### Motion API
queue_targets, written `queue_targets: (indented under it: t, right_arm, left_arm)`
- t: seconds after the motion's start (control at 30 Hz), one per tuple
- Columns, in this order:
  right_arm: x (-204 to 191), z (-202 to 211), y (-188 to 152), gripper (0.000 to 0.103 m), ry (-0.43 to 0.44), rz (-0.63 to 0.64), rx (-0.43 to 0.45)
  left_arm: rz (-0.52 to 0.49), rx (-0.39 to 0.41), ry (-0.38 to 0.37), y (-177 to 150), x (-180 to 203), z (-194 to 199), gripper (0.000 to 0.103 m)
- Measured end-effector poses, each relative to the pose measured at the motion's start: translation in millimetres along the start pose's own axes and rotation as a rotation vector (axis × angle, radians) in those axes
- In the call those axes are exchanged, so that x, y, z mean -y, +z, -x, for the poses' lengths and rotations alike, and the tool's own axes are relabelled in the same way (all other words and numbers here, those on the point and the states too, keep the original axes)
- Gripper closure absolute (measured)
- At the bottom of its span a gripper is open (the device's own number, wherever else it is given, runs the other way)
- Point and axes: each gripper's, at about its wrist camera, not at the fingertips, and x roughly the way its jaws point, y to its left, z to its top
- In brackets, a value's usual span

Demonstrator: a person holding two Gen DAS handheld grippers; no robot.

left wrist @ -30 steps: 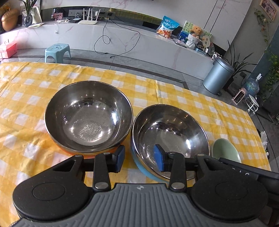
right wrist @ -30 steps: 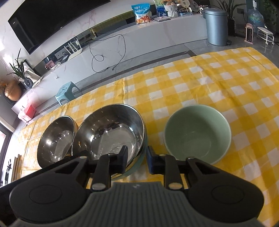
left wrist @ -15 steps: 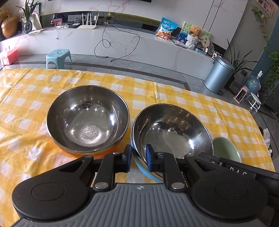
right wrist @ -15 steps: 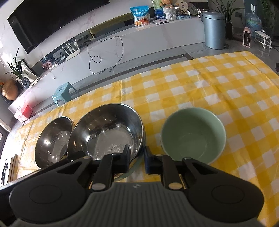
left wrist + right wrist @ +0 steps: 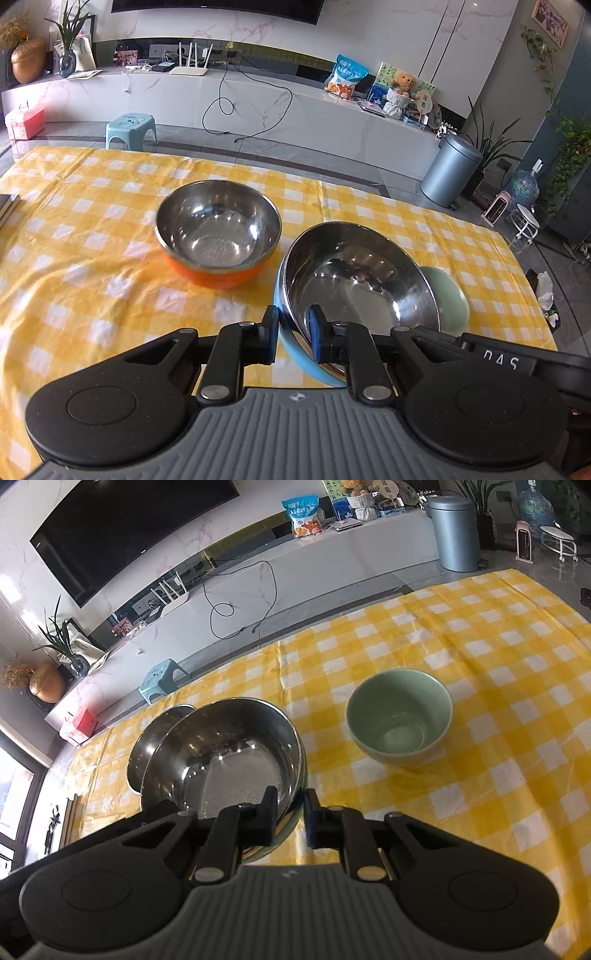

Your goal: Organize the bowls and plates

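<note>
Left gripper (image 5: 292,334): its two pads are clamping the near rim of the blue-sided steel bowl (image 5: 354,284), one pad outside the blue wall, the other inside on the steel. The jaws were closing within the last second, with that rim between them.
Right gripper (image 5: 290,818): its pads are pinching the same bowl's rim (image 5: 236,753) on the side nearest the green bowl, one pad inside and one outside, with only the rim's thickness between them. These jaws too have been closing on it.
Blue-sided steel bowl: it is being held by both grippers at two points of its rim and is sitting tilted, its far edge higher than the gripped edge. Whether its base is touching the cloth I cannot tell.
Orange-sided steel bowl (image 5: 218,232): it is standing upright on the cloth, apart from the held bowl in the left wrist view; in the right wrist view it is showing only as a rim (image 5: 155,734) behind the held bowl.
Green bowl (image 5: 399,720): it is standing upright on the cloth, apart from the steel bowls in the right wrist view; in the left wrist view it is peeking out (image 5: 447,295) from behind the held bowl.
Tablecloth (image 5: 92,258): yellow and white checks are covering the whole table.
Background: a blue stool (image 5: 130,127) and a grey bin (image 5: 451,170) are standing on the floor beyond the table.
</note>
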Motion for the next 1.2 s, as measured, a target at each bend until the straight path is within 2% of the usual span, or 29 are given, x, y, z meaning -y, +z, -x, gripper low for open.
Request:
queue_targets:
  t: [0.13,0.3,0.43,0.67,1.2]
  right_arm:
    - [-1.8,22.1,-20.7,0.091,0.023,0.009,0.018]
    - [13.2,39.2,-54.3,0.091,0.052,-0.050,-0.012]
    - [21.6,54.2,-72.4,0.091,0.055,-0.070,-0.002]
    - [29.8,59.4,-98.5,0.091,0.049,-0.078,-0.029]
    - [34.2,53.2,-108.6,0.091,0.020,-0.065,-0.087]
  left_arm:
    - [0.039,-0.015,-0.022,-14.0,-12.5,18.7,0.084]
    - [0.053,-0.033,-0.044,-39.3,-20.2,35.8,0.084]
    - [0.074,-0.057,-0.058,-60.1,-22.9,40.6,0.084]
    - [0.091,-0.090,-0.040,-88.1,-28.0,43.7,0.084]
    - [0.128,-0.155,-0.053,-103.6,-34.5,38.6,0.084]
